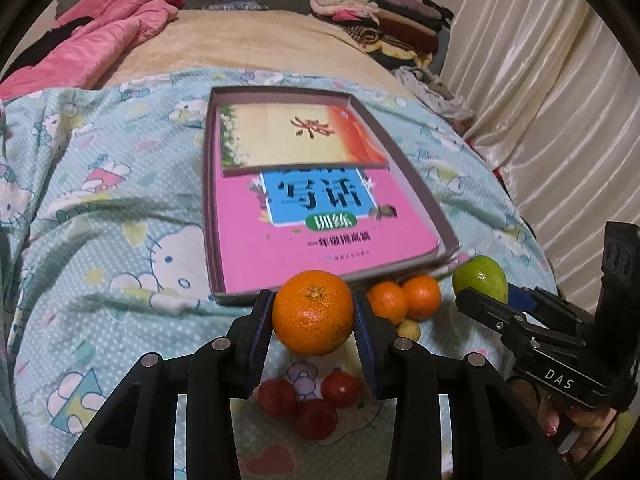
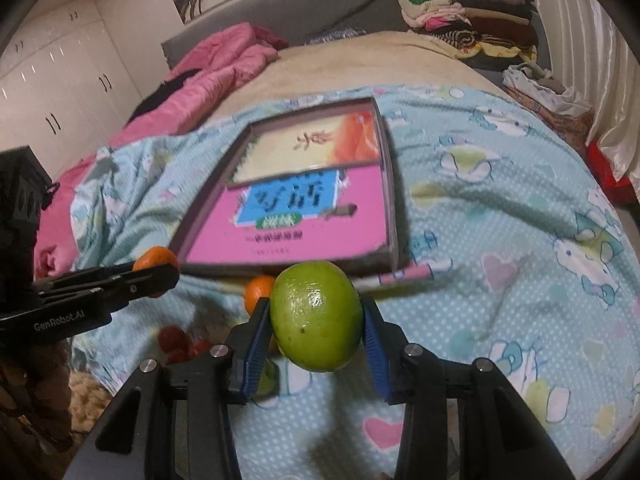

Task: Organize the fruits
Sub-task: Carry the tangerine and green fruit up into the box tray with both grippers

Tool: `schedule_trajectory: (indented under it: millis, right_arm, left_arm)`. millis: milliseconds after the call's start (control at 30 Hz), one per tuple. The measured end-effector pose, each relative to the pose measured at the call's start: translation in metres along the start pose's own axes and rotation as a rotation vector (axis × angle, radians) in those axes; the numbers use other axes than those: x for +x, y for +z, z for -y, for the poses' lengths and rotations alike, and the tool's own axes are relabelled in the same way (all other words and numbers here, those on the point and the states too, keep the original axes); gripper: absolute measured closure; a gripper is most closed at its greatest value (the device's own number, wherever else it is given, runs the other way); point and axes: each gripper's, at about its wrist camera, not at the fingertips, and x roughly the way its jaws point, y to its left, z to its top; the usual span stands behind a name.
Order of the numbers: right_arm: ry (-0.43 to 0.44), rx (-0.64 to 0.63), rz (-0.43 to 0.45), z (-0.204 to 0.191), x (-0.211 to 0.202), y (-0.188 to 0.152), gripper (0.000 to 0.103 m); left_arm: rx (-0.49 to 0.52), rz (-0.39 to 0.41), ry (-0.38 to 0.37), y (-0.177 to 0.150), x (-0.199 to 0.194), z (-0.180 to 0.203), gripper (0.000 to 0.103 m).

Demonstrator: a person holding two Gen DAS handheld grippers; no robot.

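My left gripper (image 1: pixel 313 309) is shut on a large orange (image 1: pixel 313 320), lifted above the bedspread. My right gripper (image 2: pixel 317 322) is shut on a green fruit (image 2: pixel 316 316), also off the cover. In the left wrist view the right gripper (image 1: pixel 490 298) shows at the right with the green fruit (image 1: pixel 480 276). On the cover below lie two small oranges (image 1: pixel 404 300), a small yellow fruit (image 1: pixel 409 329) and three red fruits (image 1: pixel 312 400). Just beyond them sits a shallow cardboard box (image 1: pixel 210 200) with a pink book (image 1: pixel 280 256) and a second book (image 1: pixel 288 136) inside.
Everything rests on a bed with a blue cartoon-print cover (image 1: pixel 100 220). A pink quilt (image 1: pixel 100 36) lies at the far left, a pile of folded clothes (image 1: pixel 380 12) at the far right. A cream curtain (image 1: pixel 540 100) runs along the right side. White wardrobes (image 2: pixel 52 80) stand left.
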Motion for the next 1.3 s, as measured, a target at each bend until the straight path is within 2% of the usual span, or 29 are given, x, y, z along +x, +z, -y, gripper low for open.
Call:
schedule_trajectory:
  millis: [700,1000,1300]
  right_arm:
    - [-0.006,-0.037,0.071,-0.001,0.028,0.036,0.059]
    - [-0.032,-0.051,0.052,0.004,0.051,0.046,0.059]
    - [-0.064,-0.078,0.026,0.006,0.07,0.049,0.059]
  left_arm:
    - [-0.045,0.048,0.039,0.017,0.025,-0.012,0.063]
    - [-0.045,0.059,0.063,0.023,0.04,-0.019,0.063]
    - [-0.035,0.036,0.084,0.021,0.057,-0.023,0.063]
